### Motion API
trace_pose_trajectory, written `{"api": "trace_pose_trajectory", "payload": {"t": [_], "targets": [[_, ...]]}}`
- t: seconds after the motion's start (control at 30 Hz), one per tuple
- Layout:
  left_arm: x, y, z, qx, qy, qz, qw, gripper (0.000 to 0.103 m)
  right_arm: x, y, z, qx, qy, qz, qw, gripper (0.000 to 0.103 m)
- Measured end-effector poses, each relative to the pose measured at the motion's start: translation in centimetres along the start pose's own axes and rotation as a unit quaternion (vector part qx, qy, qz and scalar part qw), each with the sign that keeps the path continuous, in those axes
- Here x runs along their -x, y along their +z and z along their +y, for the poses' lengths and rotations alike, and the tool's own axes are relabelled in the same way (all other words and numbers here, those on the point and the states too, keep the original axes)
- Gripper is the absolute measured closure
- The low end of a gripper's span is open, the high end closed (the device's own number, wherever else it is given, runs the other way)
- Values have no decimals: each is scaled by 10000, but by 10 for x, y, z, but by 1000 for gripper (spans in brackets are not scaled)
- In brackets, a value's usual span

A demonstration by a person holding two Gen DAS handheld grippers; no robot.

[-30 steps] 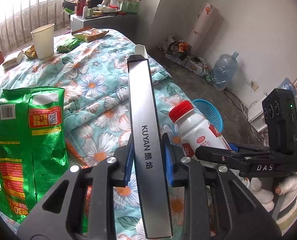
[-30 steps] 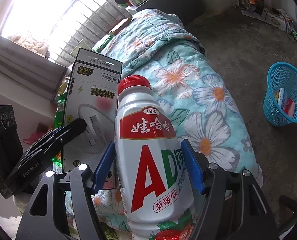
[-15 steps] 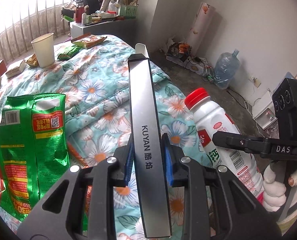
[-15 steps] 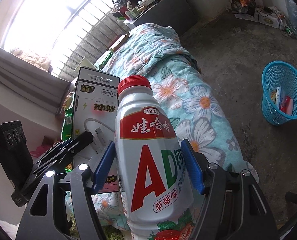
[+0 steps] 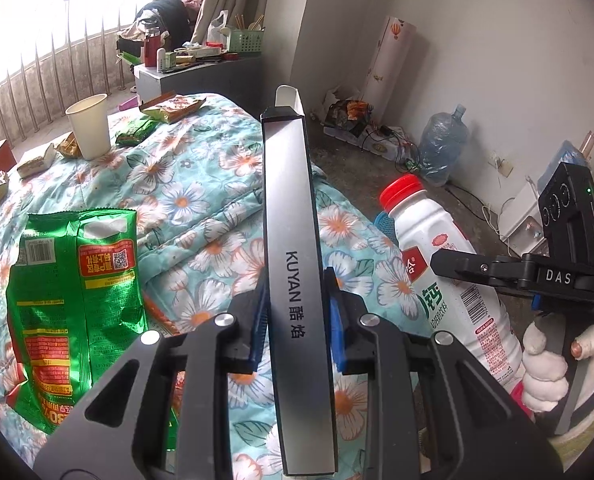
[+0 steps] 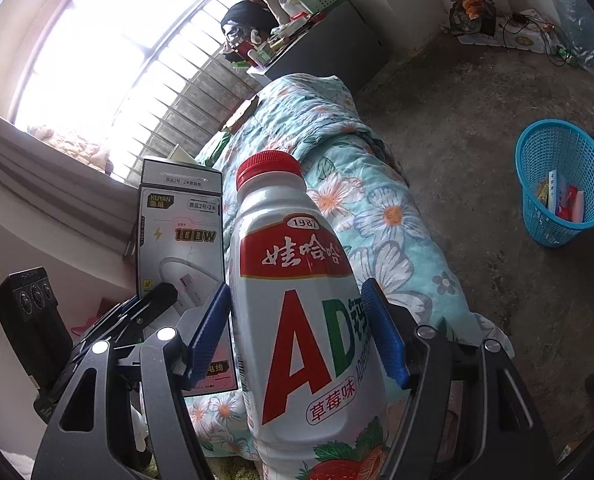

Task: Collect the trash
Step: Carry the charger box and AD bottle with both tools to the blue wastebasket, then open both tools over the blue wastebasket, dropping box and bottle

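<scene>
My left gripper (image 5: 297,312) is shut on a slim grey cable box (image 5: 293,216), held edge-on above the floral quilt (image 5: 201,208). The same cable box (image 6: 181,240) shows its printed face at the left of the right wrist view. My right gripper (image 6: 297,320) is shut on a white milk-drink bottle (image 6: 297,280) with a red cap, held upright over the bed's edge. That bottle (image 5: 445,264) also stands at the right of the left wrist view, with a gloved hand (image 5: 545,364) on the gripper handle. A blue mesh waste basket (image 6: 563,180) with some scraps inside sits on the floor at the right.
A green snack bag (image 5: 73,300), a paper cup (image 5: 89,126) and several small wrappers (image 5: 169,108) lie on the quilt. A cluttered grey cabinet (image 5: 201,72) stands past the bed. A large water jug (image 5: 443,148) and cables line the far wall on bare concrete floor (image 6: 477,100).
Both grippers have risen a little and shifted, keeping their loads. The bottle now sits higher and further right in the left wrist view; the basket is nearer in the right wrist view.
</scene>
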State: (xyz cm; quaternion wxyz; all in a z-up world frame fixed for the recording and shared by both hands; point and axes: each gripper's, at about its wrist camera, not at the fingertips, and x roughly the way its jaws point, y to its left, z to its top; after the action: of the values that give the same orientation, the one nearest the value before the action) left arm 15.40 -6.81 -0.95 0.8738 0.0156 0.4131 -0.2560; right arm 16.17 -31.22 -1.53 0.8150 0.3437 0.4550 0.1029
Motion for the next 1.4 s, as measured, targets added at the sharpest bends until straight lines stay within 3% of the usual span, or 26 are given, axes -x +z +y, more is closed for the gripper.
{"api": "trace_pose_trajectory", "payload": {"t": [0.4, 0.77, 0.93, 1.13, 1.4], "targets": [[20, 27, -31, -318, -363, -245, 9985, 80, 39, -8, -30, -405, 356, -616, 9966, 37], [-3, 45, -97, -744, -830, -110, 9937, 80, 80, -18, -85, -1014, 542, -1168, 9865, 37], [-30, 57, -129, -930, -1113, 137, 9893, 80, 111, -20, -130, -1498, 357, -1620, 9747, 37], [-81, 80, -173, -1219, -1445, 553, 9804, 80, 144, -31, -204, -2385, -124, -2154, 9469, 37], [-196, 99, -220, -1297, -1829, 1607, 9612, 80, 102, -17, -277, -3307, -248, -1876, 9246, 37]]}}
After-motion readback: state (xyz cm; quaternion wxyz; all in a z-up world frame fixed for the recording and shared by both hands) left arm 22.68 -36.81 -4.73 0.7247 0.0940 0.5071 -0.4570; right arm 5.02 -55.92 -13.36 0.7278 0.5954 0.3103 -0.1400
